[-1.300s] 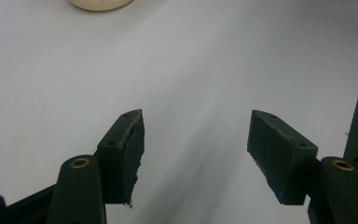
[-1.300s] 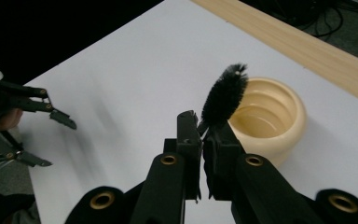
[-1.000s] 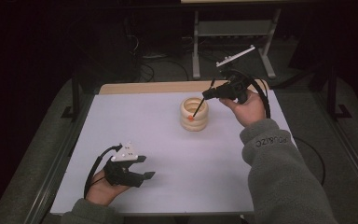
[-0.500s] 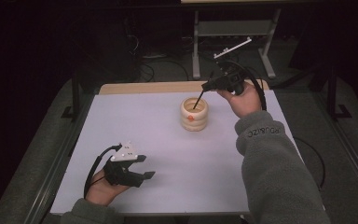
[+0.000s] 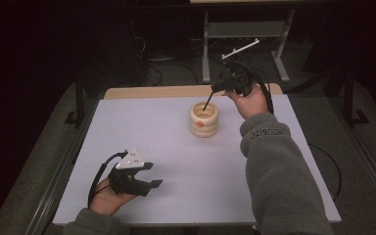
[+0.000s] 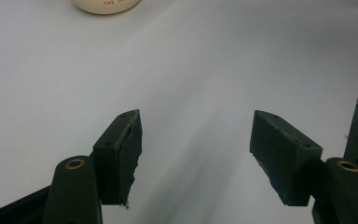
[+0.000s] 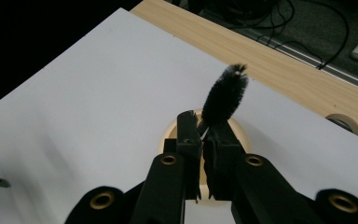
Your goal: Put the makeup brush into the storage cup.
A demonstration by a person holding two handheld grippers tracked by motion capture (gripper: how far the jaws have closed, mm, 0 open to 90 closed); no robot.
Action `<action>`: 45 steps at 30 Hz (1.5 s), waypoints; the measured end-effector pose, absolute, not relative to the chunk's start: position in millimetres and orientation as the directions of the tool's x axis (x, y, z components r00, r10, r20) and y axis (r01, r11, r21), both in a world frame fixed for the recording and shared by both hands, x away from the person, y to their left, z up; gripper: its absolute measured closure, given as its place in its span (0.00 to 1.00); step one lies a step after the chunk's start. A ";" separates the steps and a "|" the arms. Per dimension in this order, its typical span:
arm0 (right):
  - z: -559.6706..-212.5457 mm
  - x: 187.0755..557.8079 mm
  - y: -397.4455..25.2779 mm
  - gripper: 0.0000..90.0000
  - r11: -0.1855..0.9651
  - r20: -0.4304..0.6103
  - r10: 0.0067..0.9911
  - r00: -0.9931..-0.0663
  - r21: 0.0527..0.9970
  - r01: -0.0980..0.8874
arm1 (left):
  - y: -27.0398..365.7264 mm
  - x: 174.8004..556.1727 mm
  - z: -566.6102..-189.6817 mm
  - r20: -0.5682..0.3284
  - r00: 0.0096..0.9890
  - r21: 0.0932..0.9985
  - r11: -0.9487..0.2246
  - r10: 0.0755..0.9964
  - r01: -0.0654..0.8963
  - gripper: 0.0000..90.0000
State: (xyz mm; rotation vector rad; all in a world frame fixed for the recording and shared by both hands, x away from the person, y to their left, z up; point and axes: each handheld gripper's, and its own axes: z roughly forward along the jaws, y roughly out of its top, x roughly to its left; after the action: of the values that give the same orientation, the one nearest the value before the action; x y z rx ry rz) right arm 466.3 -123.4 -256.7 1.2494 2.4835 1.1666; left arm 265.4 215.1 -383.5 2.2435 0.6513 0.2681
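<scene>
One brush (image 7: pixel 223 99), seemingly farther from cup (image 5: pixel 203 119) than before, in right tool (image 7: pixel 204 135).

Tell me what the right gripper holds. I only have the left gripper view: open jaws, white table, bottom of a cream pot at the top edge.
Observer: The right gripper is shut on a black bristle brush.
Operator: Where's that relative to the pot?
Observer: In the high view the brush points down at the mouth of the pot. I cannot tell whether it touches inside.
Operator: Any marking on the pot?
Observer: An orange spot on the side facing the person.
</scene>
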 end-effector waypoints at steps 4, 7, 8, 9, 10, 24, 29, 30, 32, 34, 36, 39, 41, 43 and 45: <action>-260.2 469.2 -121.8 0.94 0.354 0.211 0.740 -0.638 0.684 0.637 | 214.4 265.5 -383.8 -0.012 0.848 0.733 -0.572 0.530 0.368 0.37; -262.3 470.7 -119.0 0.94 0.355 0.207 0.745 -0.634 0.682 0.640 | 214.0 265.1 -383.5 -0.017 0.844 0.741 -0.559 0.537 0.371 0.37; -263.0 471.1 -118.4 0.94 0.355 0.205 0.745 -0.634 0.683 0.638 | 214.0 265.1 -383.5 -0.017 0.843 0.741 -0.559 0.537 0.372 0.37; -263.4 471.2 -117.8 0.94 0.354 0.206 0.746 -0.634 0.684 0.639 | 215.0 265.7 -383.1 -0.008 0.847 0.733 -0.574 0.531 0.366 0.37; -264.0 471.2 -117.1 0.94 0.350 0.205 0.748 -0.631 0.685 0.639 | 214.8 265.6 -383.4 -0.010 0.847 0.733 -0.572 0.532 0.368 0.37; -275.8 473.7 -109.4 0.94 0.354 0.208 0.746 -0.632 0.681 0.641 | 216.1 265.8 -384.9 -0.017 0.838 0.727 -0.569 0.545 0.384 0.35; -283.6 473.4 -108.0 0.94 0.346 0.214 0.753 -0.622 0.674 0.652 | 215.9 266.1 -385.0 -0.010 0.840 0.729 -0.571 0.542 0.377 0.35; -284.7 473.3 -108.5 0.94 0.348 0.213 0.754 -0.621 0.673 0.653 | 215.9 266.1 -384.7 -0.009 0.842 0.726 -0.575 0.540 0.377 0.35; -287.0 473.4 -110.2 0.94 0.349 0.212 0.754 -0.621 0.672 0.653 | 215.5 266.0 -385.1 -0.010 0.840 0.727 -0.573 0.542 0.379 0.34; -289.2 473.2 -110.5 0.94 0.341 0.222 0.755 -0.617 0.671 0.659 | 215.8 266.4 -385.0 -0.009 0.839 0.726 -0.573 0.544 0.380 0.33; -291.2 473.3 -110.4 0.94 0.344 0.220 0.757 -0.615 0.667 0.661 | 215.9 265.8 -384.7 -0.016 0.835 0.728 -0.566 0.551 0.388 0.33; -294.2 473.5 -109.3 0.94 0.345 0.223 0.757 -0.615 0.663 0.665 | 216.0 266.1 -384.3 -0.011 0.835 0.729 -0.567 0.550 0.383 0.33; -297.4 473.2 -107.8 0.93 0.340 0.225 0.759 -0.611 0.664 0.666 | 216.1 266.5 -384.6 -0.009 0.835 0.728 -0.569 0.550 0.383 0.33; -302.6 473.5 -107.7 0.93 0.333 0.226 0.765 -0.602 0.662 0.672 | 216.0 266.6 -384.9 -0.016 0.834 0.730 -0.563 0.551 0.386 0.33; -310.2 473.6 -106.9 0.93 0.329 0.224 0.773 -0.593 0.658 0.678 | 215.4 266.0 -385.0 -0.025 0.832 0.737 -0.552 0.555 0.390 0.33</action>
State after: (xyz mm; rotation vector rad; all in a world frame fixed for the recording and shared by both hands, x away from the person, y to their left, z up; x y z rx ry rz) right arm 473.6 -106.9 -310.2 1.3477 2.4523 1.1142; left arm 266.0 215.4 -385.0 2.2242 0.6871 0.2696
